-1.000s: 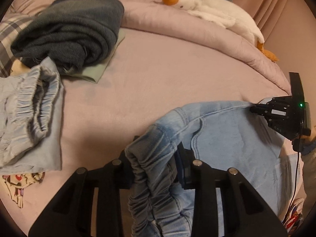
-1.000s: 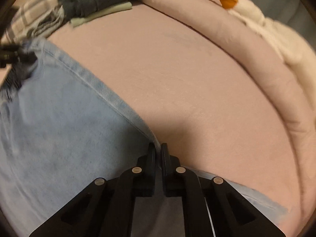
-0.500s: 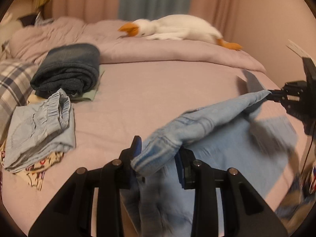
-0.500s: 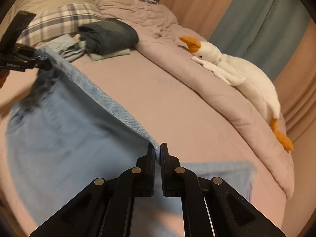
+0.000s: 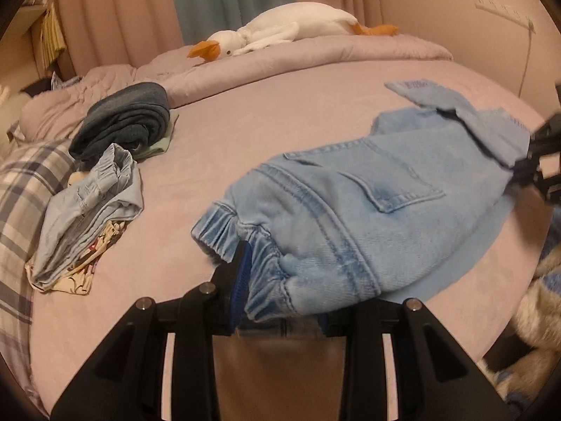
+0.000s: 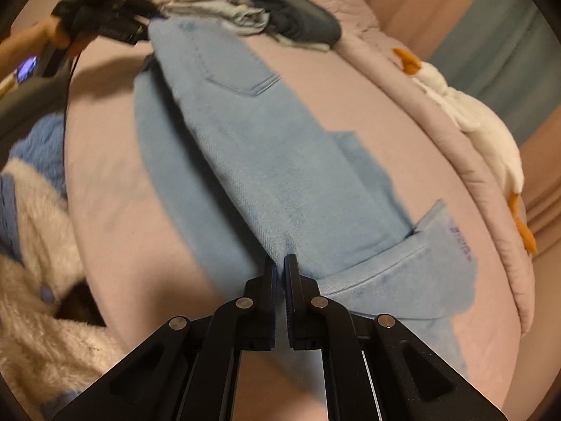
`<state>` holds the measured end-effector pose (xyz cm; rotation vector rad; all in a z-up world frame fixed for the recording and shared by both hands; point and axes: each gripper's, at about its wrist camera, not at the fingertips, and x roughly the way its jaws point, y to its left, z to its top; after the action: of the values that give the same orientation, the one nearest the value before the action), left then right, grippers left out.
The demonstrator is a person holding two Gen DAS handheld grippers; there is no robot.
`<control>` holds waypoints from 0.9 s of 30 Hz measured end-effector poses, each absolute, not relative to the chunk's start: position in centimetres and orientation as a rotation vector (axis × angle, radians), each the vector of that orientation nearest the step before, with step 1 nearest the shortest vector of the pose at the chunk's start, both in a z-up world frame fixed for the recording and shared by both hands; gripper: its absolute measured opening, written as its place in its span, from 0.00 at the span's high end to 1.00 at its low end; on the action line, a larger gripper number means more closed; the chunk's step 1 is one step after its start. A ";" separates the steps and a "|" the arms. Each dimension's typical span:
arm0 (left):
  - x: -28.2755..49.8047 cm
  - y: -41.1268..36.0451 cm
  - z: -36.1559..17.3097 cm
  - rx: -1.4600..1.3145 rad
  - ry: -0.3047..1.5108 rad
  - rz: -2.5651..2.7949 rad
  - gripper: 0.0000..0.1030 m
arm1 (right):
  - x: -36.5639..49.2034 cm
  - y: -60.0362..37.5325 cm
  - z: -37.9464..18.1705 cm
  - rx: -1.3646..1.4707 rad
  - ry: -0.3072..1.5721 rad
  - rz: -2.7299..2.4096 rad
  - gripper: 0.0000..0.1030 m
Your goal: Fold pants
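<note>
L gripper: jaws part open, clamped on the bunched elastic waistband of the light-blue jeans; blue pad of one finger shows, the other is hidden under the denim. Pointing steeply down.

R gripper: jaws pinched nearly together on the jeans' folded edge at the leg end, also angled down.

From the R cam, a hand grips the L gripper's handle, far end of the jeans, blurred.

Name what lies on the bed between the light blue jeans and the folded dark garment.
Only bare pink bedsheet separates the jeans from the dark garment, seen in the left wrist view.
</note>
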<state>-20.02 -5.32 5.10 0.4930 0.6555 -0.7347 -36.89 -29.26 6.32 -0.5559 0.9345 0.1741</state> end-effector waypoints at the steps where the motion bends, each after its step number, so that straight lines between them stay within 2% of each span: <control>1: -20.5 -5.4 4.5 0.538 0.653 -0.718 0.68 | -37.0 -29.3 6.2 -0.563 0.933 0.169 0.95; 4: -21.1 -5.2 3.0 0.583 0.673 -0.698 0.66 | -37.4 -29.4 6.2 -0.563 0.922 0.160 0.95; 8: -20.8 -4.5 2.6 0.510 0.677 -0.673 0.59 | -37.8 -29.1 5.3 -0.572 0.926 0.165 0.95; 10: -20.1 -4.1 2.6 0.498 0.693 -0.591 0.28 | -37.8 -28.6 4.1 -0.579 0.935 0.153 0.95; 12: -19.5 -2.9 3.1 0.437 0.723 -0.545 0.21 | -38.2 -28.1 3.5 -0.592 0.931 0.137 0.95; 20: -20.6 2.4 5.5 0.175 0.768 -0.413 0.25 | -40.0 -30.1 6.9 -0.405 0.895 0.150 0.93; 23: -21.9 1.1 7.3 0.048 0.721 -0.507 0.24 | -39.7 -30.8 8.0 -0.253 0.851 0.175 0.93; 27: -23.6 -5.2 7.9 0.012 0.726 -0.710 0.23 | -37.2 -30.9 5.7 -0.175 0.898 0.118 0.93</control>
<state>-23.60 -5.15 7.92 0.0121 0.7263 -0.7101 -37.21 -30.86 5.69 -0.1755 0.8981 0.1184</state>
